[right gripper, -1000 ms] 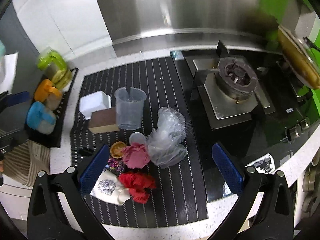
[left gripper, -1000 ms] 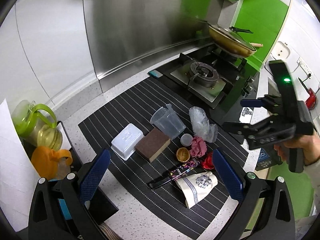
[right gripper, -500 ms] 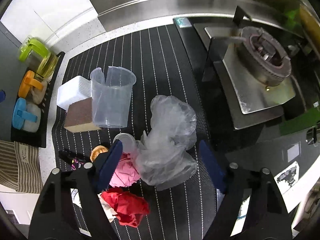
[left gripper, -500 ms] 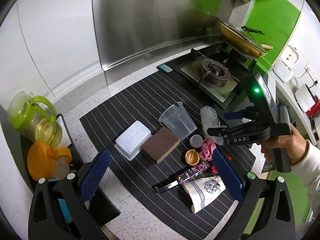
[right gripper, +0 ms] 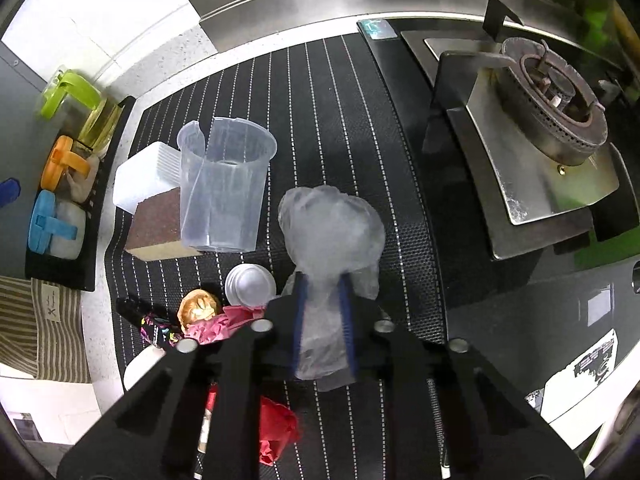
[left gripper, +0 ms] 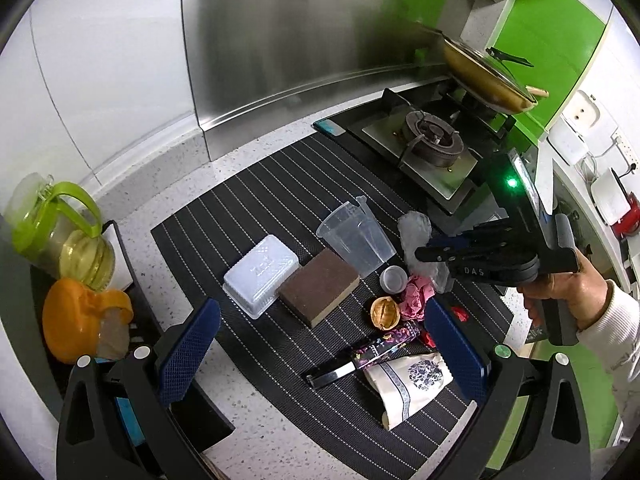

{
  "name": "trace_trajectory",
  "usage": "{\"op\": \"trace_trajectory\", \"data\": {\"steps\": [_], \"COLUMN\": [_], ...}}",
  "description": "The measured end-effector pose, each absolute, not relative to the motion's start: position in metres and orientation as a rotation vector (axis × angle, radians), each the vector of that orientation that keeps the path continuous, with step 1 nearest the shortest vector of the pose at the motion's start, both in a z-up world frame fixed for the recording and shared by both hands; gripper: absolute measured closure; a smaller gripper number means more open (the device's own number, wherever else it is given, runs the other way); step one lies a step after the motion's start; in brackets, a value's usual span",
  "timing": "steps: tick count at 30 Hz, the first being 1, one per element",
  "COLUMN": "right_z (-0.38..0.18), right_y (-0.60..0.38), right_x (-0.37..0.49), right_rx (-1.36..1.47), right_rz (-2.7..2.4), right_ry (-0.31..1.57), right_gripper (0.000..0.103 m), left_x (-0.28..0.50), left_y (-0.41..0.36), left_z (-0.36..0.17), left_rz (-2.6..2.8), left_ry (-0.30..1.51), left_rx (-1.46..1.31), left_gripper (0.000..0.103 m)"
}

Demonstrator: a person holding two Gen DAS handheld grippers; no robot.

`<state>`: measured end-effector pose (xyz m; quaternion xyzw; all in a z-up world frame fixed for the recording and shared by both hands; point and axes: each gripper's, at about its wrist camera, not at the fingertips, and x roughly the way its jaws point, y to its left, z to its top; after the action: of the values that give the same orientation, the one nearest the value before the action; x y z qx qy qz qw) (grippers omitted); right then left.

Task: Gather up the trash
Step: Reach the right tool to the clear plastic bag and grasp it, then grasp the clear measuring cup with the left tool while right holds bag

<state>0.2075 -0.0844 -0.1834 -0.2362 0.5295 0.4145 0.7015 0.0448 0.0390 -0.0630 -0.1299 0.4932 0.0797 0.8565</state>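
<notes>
Mat: your work sits on a black striped mat point(right gripper: 344, 92) with thin white lines and a bumpy weave; its far half is bare and gives you room.
Edges: the mat's right side meets the shiny black stove point(right gripper: 532, 128), and its left side meets speckled white counter point(left gripper: 256, 152) beside a black tray point(right gripper: 60, 272) of jars.
Right tool: your right gripper point(right gripper: 323, 328) points down, and its blue pads are closing on the plastic bag point(right gripper: 332, 232), which is pinched between them.
Bag: it is thin, clear and crinkly, puffed up like a balloon above the pads, near the mat's stove side.
Left tool: your left gripper point(left gripper: 320, 344) hangs over the near end of the mat with its blue pads wide apart and nothing in them.
Crowd: a clear cup point(right gripper: 224, 188) with a spout stands just left of the bag, with a brown sponge point(right gripper: 158, 226) and a white box point(right gripper: 144, 180) behind it.
Small trash: a walnut shell point(left gripper: 385, 313), pink paper point(left gripper: 416, 294), a red scrap point(right gripper: 278, 430) and a shiny wrapper point(left gripper: 386, 346) lie close together.
Paper cup: a white one point(left gripper: 412, 382) with a blue pattern lies on its side at the mat's near edge.
</notes>
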Motion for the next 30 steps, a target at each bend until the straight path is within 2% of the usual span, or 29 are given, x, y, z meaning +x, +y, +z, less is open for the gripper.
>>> {"op": "trace_trajectory", "data": {"steps": [6, 18, 30], "right_z": [-0.172, -0.114, -0.104], "right_y": [-0.09, -0.121, -0.154], "right_x": [0.206, 0.194, 0.201], "right_rx": [-0.517, -0.459, -0.439], "right_rz": [0.915, 0.896, 0.861], "right_ry": [1.146, 1.048, 1.026], "right_gripper": [0.098, 0.098, 0.098], "left_x": [0.049, 0.084, 0.138], "left_y": [0.036, 0.028, 0.035], "left_z": [-0.063, -0.07, -0.126], "left_rz": [0.164, 0.177, 0.272], "left_ry": [1.032, 1.052, 1.134], "left_rx": [-0.27, -0.309, -0.528], "left_gripper": [0.005, 0.005, 0.006]}}
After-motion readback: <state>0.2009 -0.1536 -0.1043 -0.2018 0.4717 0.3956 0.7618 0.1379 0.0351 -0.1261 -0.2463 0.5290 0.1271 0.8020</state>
